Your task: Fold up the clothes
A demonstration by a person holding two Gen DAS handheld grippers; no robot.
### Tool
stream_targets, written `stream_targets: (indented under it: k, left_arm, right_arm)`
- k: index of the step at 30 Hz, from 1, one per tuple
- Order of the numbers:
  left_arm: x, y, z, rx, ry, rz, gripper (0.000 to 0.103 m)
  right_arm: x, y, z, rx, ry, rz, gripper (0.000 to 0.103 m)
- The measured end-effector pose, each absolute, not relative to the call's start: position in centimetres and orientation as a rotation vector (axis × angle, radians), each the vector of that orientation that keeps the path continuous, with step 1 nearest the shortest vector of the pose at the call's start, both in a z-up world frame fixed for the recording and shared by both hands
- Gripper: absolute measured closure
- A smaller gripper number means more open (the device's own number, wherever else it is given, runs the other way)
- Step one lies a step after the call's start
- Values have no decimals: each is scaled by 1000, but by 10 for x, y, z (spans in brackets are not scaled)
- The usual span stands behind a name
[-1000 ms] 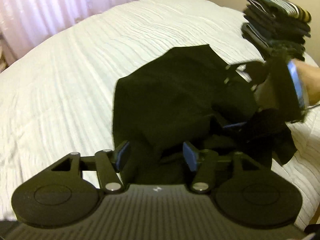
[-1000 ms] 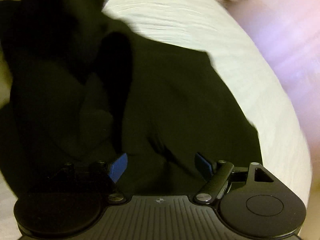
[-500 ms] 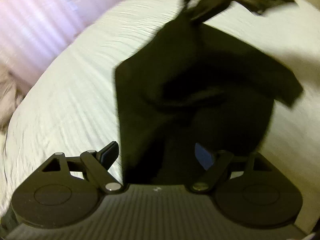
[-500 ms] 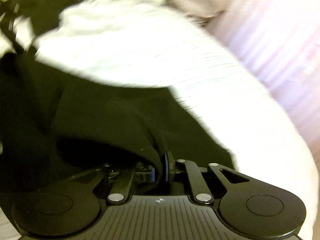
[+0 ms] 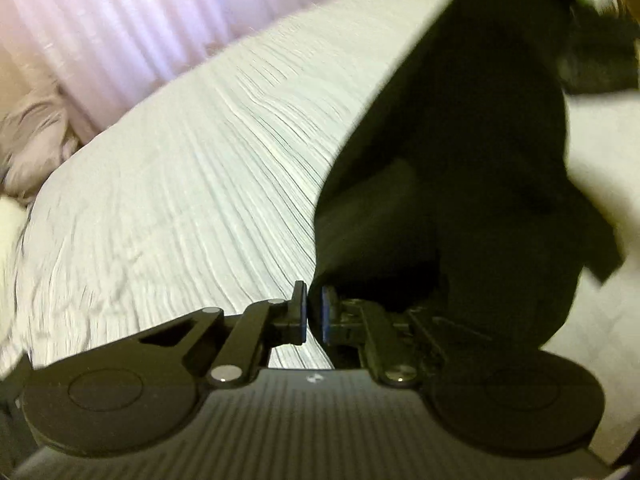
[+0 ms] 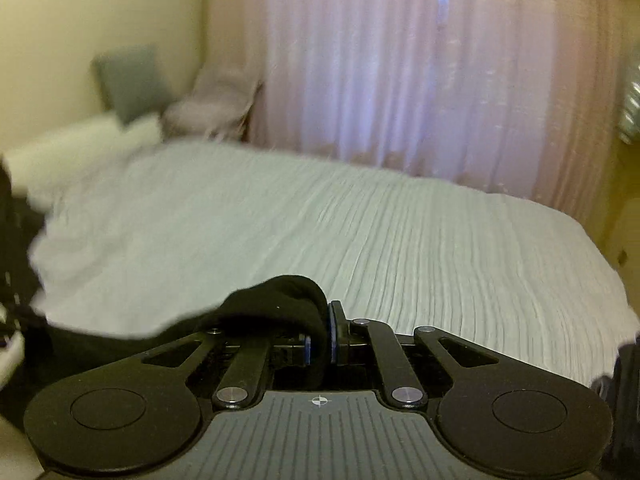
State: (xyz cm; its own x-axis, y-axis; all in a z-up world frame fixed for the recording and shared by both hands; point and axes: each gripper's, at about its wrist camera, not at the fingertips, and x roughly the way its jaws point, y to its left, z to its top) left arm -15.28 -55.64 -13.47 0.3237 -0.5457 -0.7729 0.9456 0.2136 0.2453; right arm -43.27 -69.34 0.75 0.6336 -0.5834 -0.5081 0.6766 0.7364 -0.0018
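A black garment (image 5: pixel 460 152) hangs lifted above the white bed (image 5: pixel 192 168), stretching from lower centre to the upper right in the left wrist view. My left gripper (image 5: pixel 314 312) is shut on its lower edge. In the right wrist view my right gripper (image 6: pixel 320 344) is shut on a bunched fold of the same black garment (image 6: pixel 276 304), which drapes off to the left. The rest of the cloth is out of that view.
The white ribbed bedspread (image 6: pixel 360 232) fills the middle. Pink curtains (image 6: pixel 420 60) hang behind it. A grey cushion (image 6: pixel 128 80) and a pale pillow (image 6: pixel 216 100) lie at the bed's far left corner. A dark pile (image 5: pixel 592 40) is blurred at upper right.
Both grippers have shut on the black garment and lifted it off the bed. The right gripper now points level at the curtains instead of down at the cloth.
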Motion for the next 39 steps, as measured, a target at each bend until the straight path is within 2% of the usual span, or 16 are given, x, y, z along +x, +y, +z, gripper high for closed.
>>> stream_targets:
  k: [8,15,17,20,23,25,27,28,29,30,31,33,39]
  left_arm:
    - [-161,-479,-35,617,607,-1207,98]
    - [-165,-424,62,496,583,-1295,98]
    - [-147,-421,63,477,609,-1249,98]
    - [-111,-424,48,450,672,-1149,98]
    - [-76,-427,29,425,731,-1042,94]
    - [-53,-428,-3,426,778,-942,92]
    - [-41,-422,-27,423,832,-867,85]
    - [-38,-417,-37,417,854,-839,83]
    - [-35,-413,-47,408,874,-823,81]
    - [-34,-412,-54,394,892,-830,77]
    - [-34,-411,-60,382,909,-840,73]
    - [-40,-412,-75,372,943,-870,57]
    - [-81,-441,-135,399,1047,-992,38]
  right_arm:
    - [-471,-629,154,262,220,-816,97]
    - [-495,-564,321,99,-52,-838,101]
    - [-476,-568,349,46,-71,-799,101]
    - [-427,-591,360,-26,-48,-729,101]
    - [-334,-633,325,-37,87,-650,101]
    - [-258,-663,281,-12,234,-598,101]
    - [-191,-690,230,-11,415,-558,100]
    - [-164,-701,200,-2,515,-562,85]
    - [-145,-710,171,24,599,-569,48]
    - [-137,-713,148,45,644,-570,32]
    - [-136,-711,127,64,663,-564,24]
    - [-146,-708,92,122,708,-558,24]
    - [-242,-682,-22,414,905,-605,24]
